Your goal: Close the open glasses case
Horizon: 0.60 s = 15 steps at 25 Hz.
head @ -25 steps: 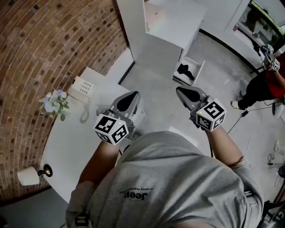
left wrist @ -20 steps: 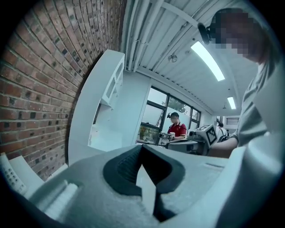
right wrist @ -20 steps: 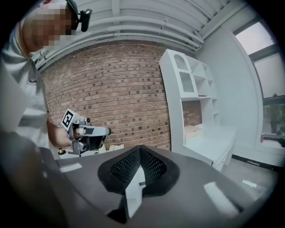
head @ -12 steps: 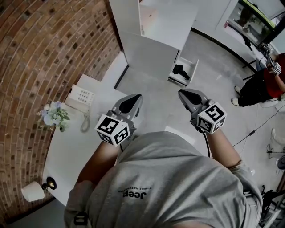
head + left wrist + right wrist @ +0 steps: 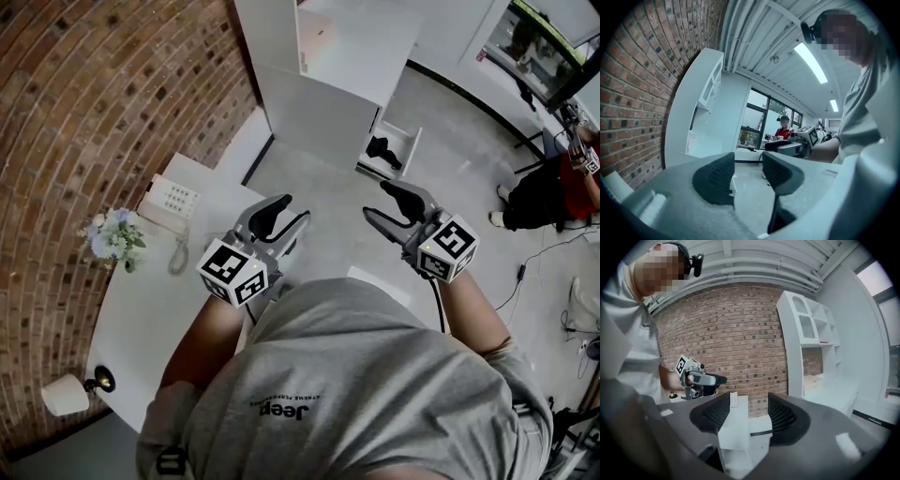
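Closing has not started: our left gripper and right gripper hang empty, jaws opening; no glasses case shows near either, nor on the white counter below the left.

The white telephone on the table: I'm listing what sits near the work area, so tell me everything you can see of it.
The telephone is a white, plastic-looking desk set with a grid of small dark keys on its top. It lies flat at the far corner of the white table, close to the brick wall, beside the small flower bunch. A pale looped cord trails from it across the tabletop.
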### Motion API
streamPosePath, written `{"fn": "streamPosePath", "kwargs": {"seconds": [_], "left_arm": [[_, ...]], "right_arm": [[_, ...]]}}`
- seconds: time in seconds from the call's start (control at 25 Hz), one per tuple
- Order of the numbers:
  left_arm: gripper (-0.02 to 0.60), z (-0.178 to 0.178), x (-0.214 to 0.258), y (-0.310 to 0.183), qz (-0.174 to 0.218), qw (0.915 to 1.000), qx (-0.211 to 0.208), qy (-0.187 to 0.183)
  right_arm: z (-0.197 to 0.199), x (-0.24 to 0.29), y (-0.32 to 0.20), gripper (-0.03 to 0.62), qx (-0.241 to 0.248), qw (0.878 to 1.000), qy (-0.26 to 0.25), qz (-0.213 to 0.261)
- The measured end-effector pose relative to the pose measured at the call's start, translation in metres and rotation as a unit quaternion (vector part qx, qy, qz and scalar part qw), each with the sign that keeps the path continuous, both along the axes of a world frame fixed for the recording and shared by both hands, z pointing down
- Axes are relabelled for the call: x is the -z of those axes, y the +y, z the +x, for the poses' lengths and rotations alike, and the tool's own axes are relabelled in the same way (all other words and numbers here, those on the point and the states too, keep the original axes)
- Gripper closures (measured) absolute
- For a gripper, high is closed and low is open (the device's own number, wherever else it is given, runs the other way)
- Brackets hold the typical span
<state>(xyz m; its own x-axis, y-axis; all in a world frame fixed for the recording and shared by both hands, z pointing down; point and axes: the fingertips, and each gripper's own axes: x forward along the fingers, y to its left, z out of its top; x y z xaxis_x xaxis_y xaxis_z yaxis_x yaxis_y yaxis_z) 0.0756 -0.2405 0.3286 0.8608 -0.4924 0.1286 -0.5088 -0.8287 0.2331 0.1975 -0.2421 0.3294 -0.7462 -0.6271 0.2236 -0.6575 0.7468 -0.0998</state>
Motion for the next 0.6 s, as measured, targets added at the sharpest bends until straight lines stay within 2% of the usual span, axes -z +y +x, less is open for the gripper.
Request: {"fn": "streamPosePath", "kwargs": {"seconds": [0.08, 0.24, 0.6], "left_arm": [[0.387, -0.003, -0.002, 0.001, 0.009, 0.9998, -0.004, -0.016], [0.376, -0.02, -0.009, 0.002, 0.016, 0.9988, -0.003, -0.047], [0.351, -0.097, -0.037, 0.007, 0.023, 0.9932, 0.022, -0.112]], "right_arm": [[-0.003, -0.002, 0.001, 0.322, 0.016, 1.0, 0.011, 0.005], [-0.017, -0.003, -0.002, 0.318, 0.041, 0.999, 0.014, 0.005], [-0.091, -0.028, -0.012, 0.304, 0.127, 0.991, 0.049, -0.004]]}}
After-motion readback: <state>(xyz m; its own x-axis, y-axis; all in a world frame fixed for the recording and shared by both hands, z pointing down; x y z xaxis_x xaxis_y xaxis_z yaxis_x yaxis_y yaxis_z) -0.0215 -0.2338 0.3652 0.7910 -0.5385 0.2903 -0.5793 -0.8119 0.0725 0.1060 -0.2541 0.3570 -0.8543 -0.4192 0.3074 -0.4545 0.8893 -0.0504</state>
